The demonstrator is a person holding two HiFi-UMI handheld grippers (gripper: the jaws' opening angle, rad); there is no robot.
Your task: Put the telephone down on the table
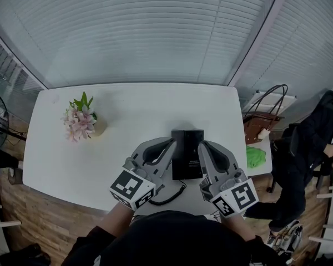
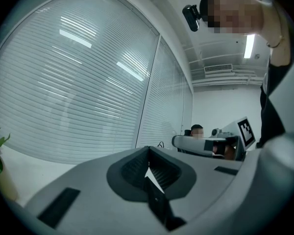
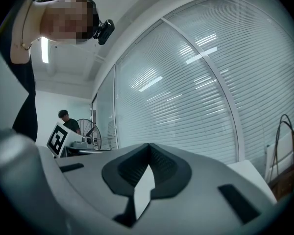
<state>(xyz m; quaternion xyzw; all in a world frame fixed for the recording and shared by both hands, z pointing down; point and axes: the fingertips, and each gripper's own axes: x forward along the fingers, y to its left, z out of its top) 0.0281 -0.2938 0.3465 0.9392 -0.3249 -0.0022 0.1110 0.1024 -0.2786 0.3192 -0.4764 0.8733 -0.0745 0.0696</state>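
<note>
Telephone (image 1: pixel 187 155) grip: none.
Left hand-held gripper (image 1: pixel 171 144): jaws pressed together, empty, just beside its left edge.
Right hand-held gripper (image 1: pixel 203 146): likewise closed and empty, flanking the right edge as for a two-sided hold.
Telephone place: flat on the desk (image 1: pixel 127 104), seemingly set down.
Cord (image 1: pixel 172 195): slack, trailing toward the near edge.
Flowers (image 1: pixel 80 122): well apart, left.

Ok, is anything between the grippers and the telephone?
Nothing visible: the telephone sits directly between the left gripper and the right gripper, both shut and empty. The flowers stand far off at the left of the table.
</note>
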